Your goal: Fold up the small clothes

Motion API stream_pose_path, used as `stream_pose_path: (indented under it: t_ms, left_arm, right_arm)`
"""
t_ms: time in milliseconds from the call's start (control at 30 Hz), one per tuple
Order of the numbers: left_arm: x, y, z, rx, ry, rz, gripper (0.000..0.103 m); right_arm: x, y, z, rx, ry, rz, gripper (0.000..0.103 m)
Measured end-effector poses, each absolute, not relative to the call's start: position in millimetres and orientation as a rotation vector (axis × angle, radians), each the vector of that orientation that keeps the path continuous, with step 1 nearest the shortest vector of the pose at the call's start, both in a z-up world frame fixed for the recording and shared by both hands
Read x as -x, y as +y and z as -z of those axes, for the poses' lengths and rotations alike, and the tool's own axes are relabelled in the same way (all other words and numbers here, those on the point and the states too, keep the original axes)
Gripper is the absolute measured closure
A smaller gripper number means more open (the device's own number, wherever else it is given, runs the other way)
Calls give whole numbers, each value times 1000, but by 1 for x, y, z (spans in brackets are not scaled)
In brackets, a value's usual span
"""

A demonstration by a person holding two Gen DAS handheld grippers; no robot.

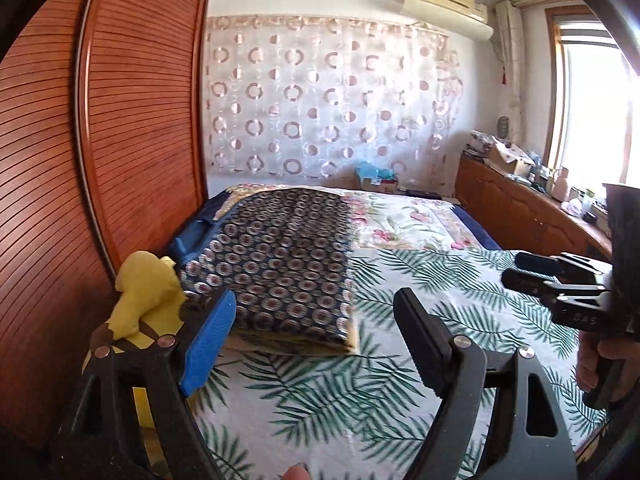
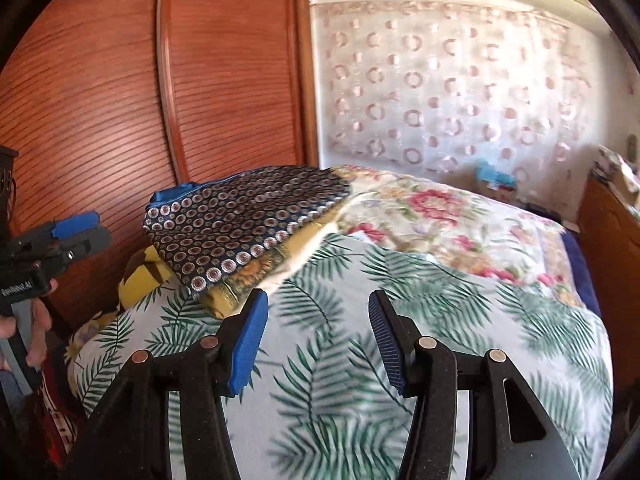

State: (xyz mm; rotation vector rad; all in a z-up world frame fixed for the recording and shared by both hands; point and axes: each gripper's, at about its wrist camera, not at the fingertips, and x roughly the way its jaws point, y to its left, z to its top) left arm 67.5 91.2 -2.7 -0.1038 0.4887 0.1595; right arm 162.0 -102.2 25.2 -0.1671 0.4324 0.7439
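Observation:
A folded navy garment with a ring print [image 1: 280,256] lies on the bed, just beyond my left gripper [image 1: 314,296]. That gripper stands open with nothing between its fingers. A bunched yellow cloth [image 1: 148,300] sits outside its blue-padded left finger [image 1: 208,340]. In the right wrist view the navy garment [image 2: 240,224] rests on top of yellow cloth [image 2: 140,276] at the bed's left edge. My right gripper [image 2: 317,300] hangs open over bare sheet, a short way right of the pile. Each gripper shows in the other's view: the right one [image 1: 514,268], the left one [image 2: 100,226], both hand-held.
The bed carries a palm-leaf sheet [image 1: 320,392] and a floral quilt [image 1: 404,220] further back. A slatted wooden wardrobe [image 1: 120,120] stands close along the bed's left side. A low wooden cabinet [image 1: 520,208] with clutter runs under the window at the right.

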Motion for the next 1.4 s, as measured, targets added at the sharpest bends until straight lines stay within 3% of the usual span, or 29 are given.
stream_pose_path:
  t_ms: [233, 800, 1400]
  left_arm:
    - [-66, 51, 0, 79, 502, -106, 21]
    - [-57, -12, -38, 29, 436, -25, 21]
    - [-49, -16, -45, 29, 423, -37, 21]
  right_arm:
    - [-116, -165, -32, 78, 416, -630, 23]
    - [-15, -240, -66, 16, 288, -369, 23]
    - [-39, -227, -52, 10, 273, -361, 23]
